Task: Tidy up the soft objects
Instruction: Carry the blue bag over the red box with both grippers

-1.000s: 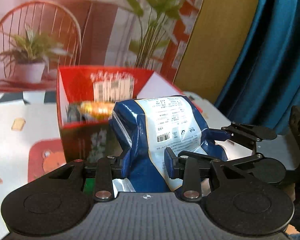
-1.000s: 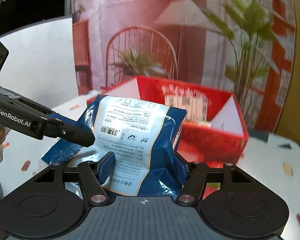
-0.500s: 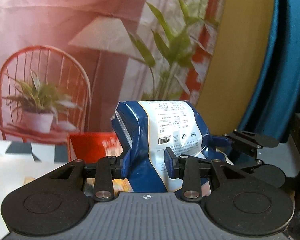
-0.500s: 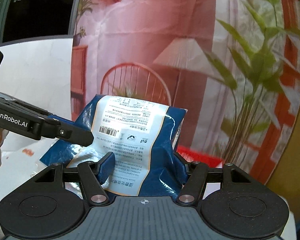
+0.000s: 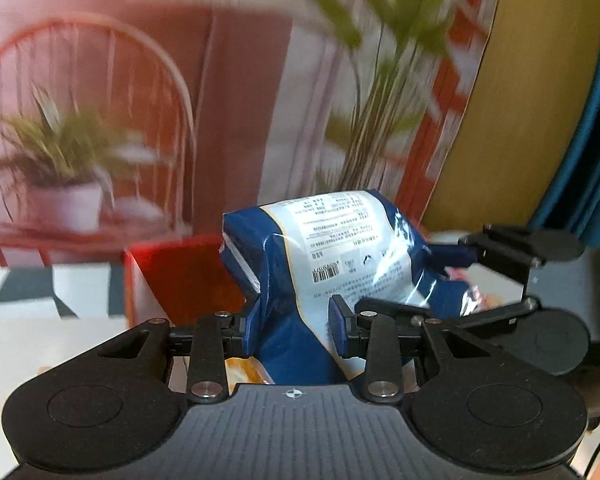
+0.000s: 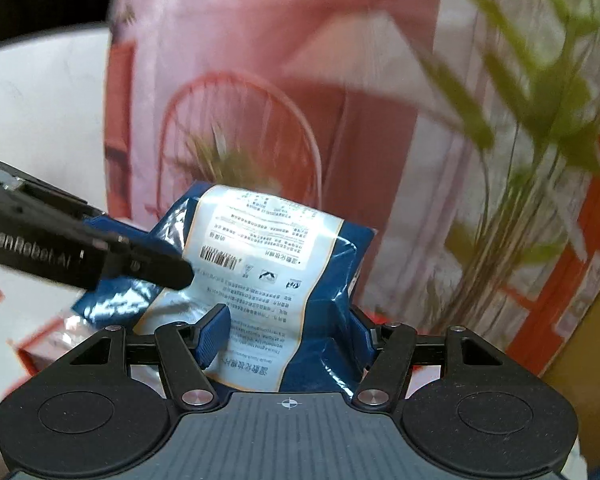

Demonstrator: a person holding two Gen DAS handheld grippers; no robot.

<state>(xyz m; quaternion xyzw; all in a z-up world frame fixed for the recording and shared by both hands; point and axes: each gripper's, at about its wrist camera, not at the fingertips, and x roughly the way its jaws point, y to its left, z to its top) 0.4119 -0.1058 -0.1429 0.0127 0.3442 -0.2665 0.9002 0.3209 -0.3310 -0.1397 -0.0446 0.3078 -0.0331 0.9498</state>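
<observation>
Item: blue snack bag (image 5: 340, 264), glossy film with a white printed back panel and barcode, held in the air in front of the red box (image 5: 172, 276) — both claws grip it at once. Left gripper (image 5: 294, 328) is pinched on the bag's lower part; right gripper (image 6: 288, 334) is pinched on it from the other side. Handling, as judged: light, puffy, crushable; the film looks slick and creases under the pads. Best hold — the flat sealed edges rather than the air-filled belly. Surroundings: a backdrop (image 6: 260, 60) printed with chair and plants behind.
</observation>
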